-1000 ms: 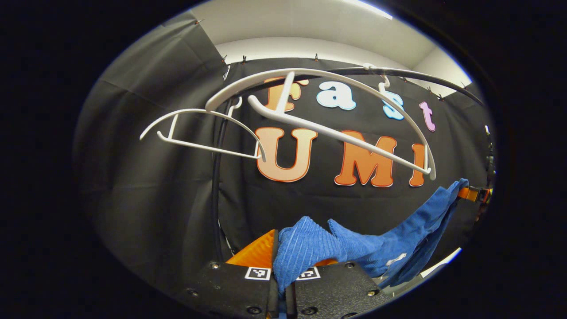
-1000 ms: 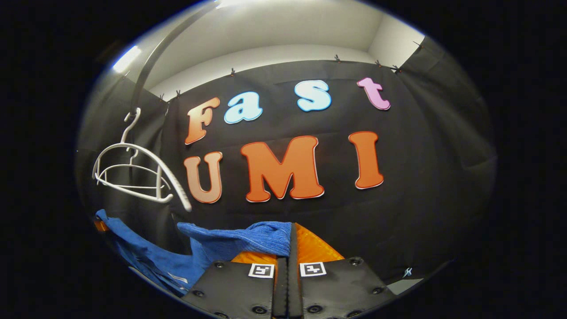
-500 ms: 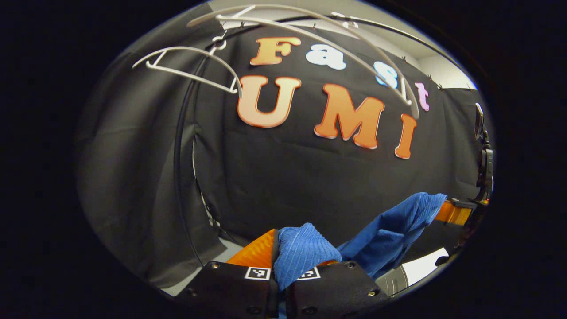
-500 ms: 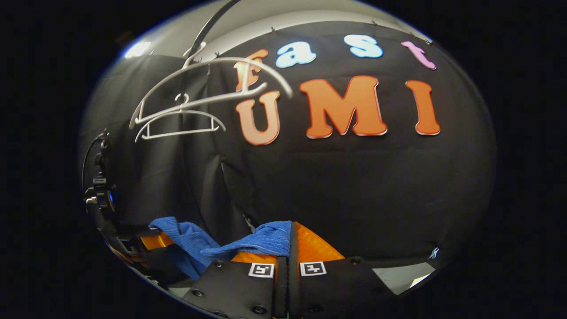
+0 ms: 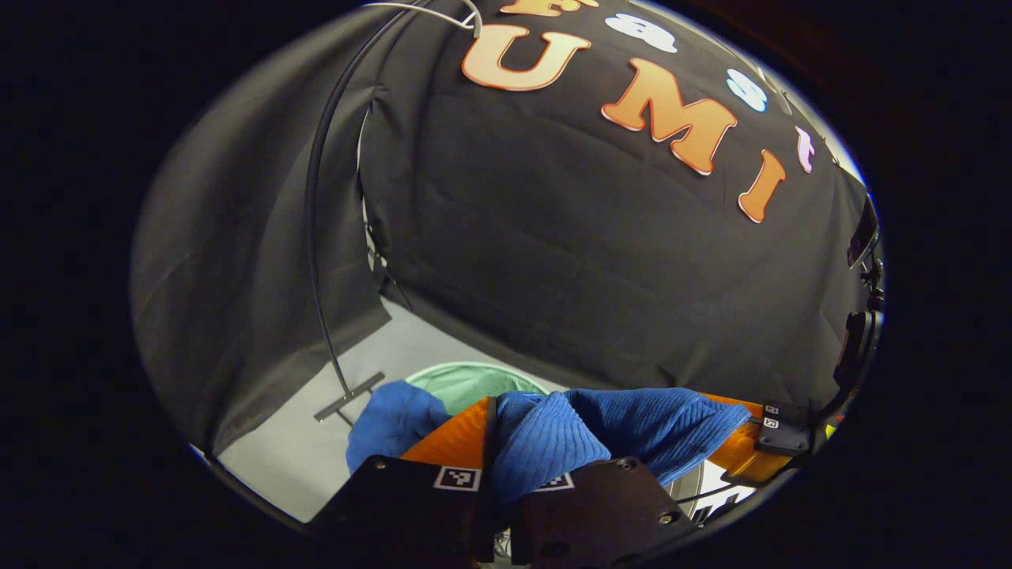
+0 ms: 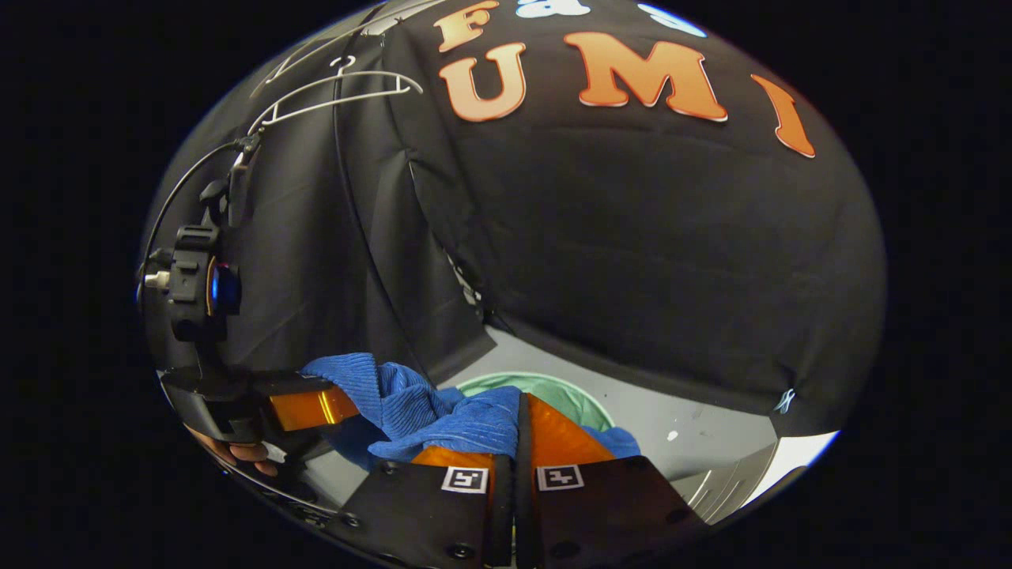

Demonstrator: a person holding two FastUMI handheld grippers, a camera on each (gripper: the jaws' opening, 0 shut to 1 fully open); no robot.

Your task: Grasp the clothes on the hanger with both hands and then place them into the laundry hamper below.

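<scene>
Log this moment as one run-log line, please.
phase: lowering | left claw: shut on blue garment | right claw: shut on blue garment | green hamper: below, garment above it, not released

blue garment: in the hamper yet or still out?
Out. The blue garment hangs bunched between both grippers, above the green hamper.

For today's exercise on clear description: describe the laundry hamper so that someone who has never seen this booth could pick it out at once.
Start at the black cloth wall and follow it down to the pale grey floor. There, below the blue garment held by both claws, stands the laundry hamper. Its round, pale green rim is the one green thing there.
</scene>
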